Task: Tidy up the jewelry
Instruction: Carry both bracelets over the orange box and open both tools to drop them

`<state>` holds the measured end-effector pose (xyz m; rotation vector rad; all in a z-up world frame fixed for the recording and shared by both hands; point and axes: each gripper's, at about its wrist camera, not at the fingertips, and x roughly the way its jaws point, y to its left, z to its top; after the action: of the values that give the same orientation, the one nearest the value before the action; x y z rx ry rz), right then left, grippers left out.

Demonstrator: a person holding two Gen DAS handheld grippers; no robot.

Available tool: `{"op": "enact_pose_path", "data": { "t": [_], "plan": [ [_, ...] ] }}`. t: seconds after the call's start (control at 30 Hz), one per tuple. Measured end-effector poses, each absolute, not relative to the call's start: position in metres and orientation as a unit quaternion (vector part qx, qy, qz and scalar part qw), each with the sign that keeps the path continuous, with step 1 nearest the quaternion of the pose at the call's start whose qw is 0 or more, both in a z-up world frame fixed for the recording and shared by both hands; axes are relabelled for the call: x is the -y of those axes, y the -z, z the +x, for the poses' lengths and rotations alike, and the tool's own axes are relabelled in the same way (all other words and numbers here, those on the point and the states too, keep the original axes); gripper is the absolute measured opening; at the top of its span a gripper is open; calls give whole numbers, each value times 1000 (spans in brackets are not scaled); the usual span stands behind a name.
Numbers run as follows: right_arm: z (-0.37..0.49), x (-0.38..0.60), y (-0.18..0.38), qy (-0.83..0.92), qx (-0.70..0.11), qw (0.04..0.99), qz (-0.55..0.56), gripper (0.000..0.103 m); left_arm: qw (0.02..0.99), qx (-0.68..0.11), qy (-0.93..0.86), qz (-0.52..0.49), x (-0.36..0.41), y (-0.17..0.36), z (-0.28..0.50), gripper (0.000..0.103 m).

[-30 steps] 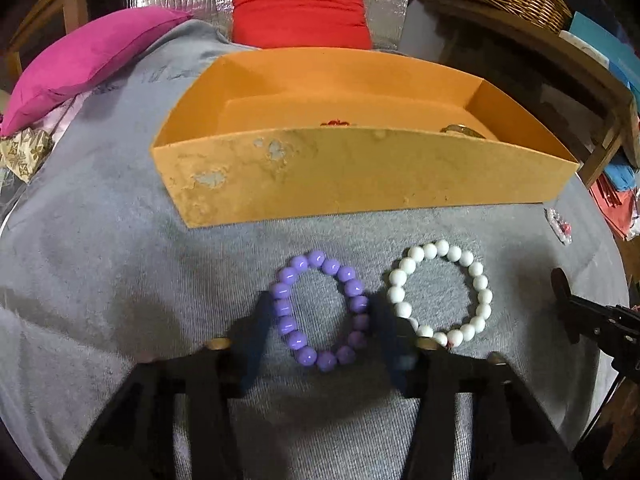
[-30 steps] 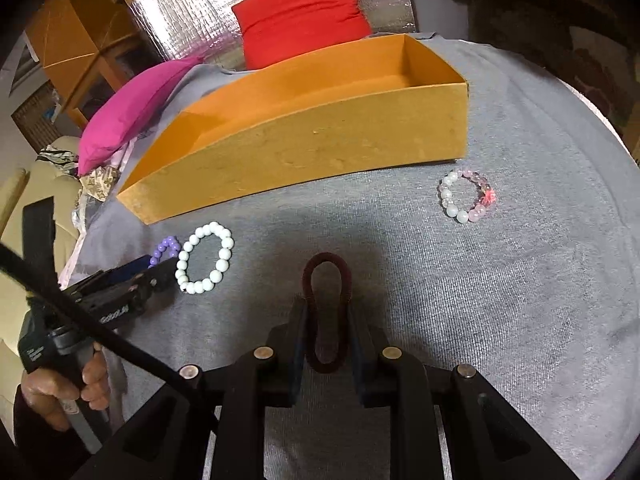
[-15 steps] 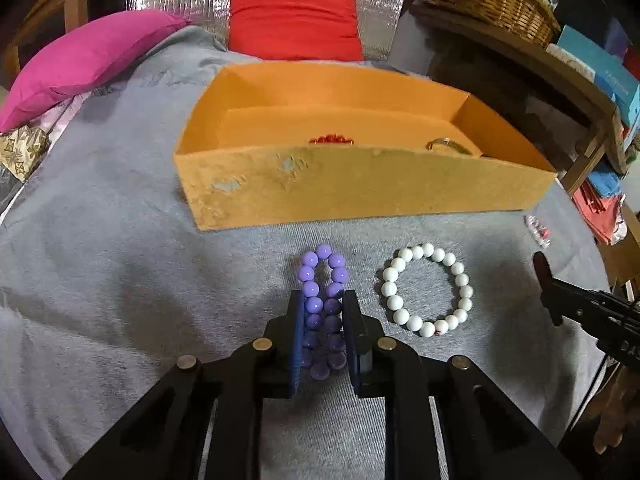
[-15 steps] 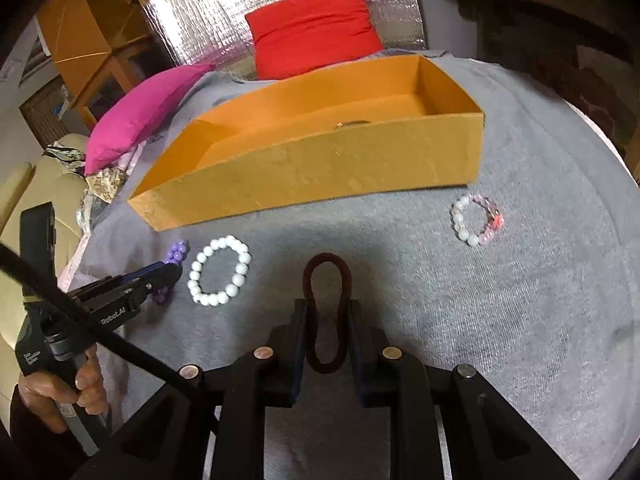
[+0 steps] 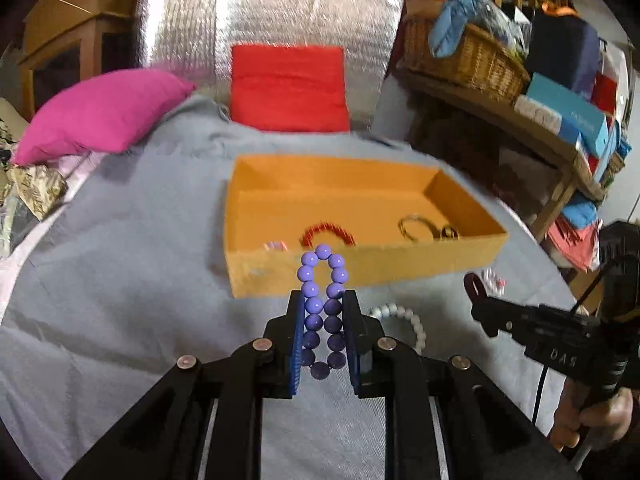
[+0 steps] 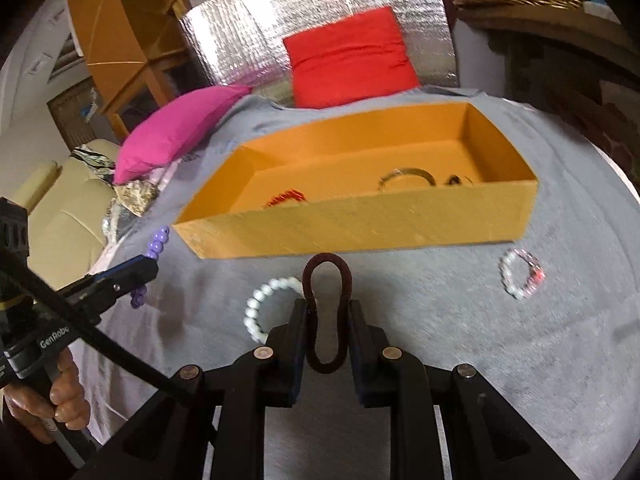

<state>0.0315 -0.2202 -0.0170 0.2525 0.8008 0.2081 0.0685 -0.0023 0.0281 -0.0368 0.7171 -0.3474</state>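
With both clamps pinching loops flat, left gripper holds purple bracelet, right gripper a hair tie; orange box ahead, probably the drop target.

Left gripper body, seen from the right wrist view: white lettering "GenRobo", cut off. Right gripper body, left wrist view: faint letters "DAS". Blue box: print illegible.
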Motion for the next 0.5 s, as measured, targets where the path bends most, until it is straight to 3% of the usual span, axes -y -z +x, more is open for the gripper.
{"op": "enact_pose_path", "data": {
  "t": [0.3,0.5],
  "plan": [
    [46,207,-21,-115,-308,937,117,21,951,-285,120,-26,-8,-53,105,19],
    [75,213,-33,-109,-278,944,139,21,950,-291,108,-23,5,-43,136,19]
  ]
}}
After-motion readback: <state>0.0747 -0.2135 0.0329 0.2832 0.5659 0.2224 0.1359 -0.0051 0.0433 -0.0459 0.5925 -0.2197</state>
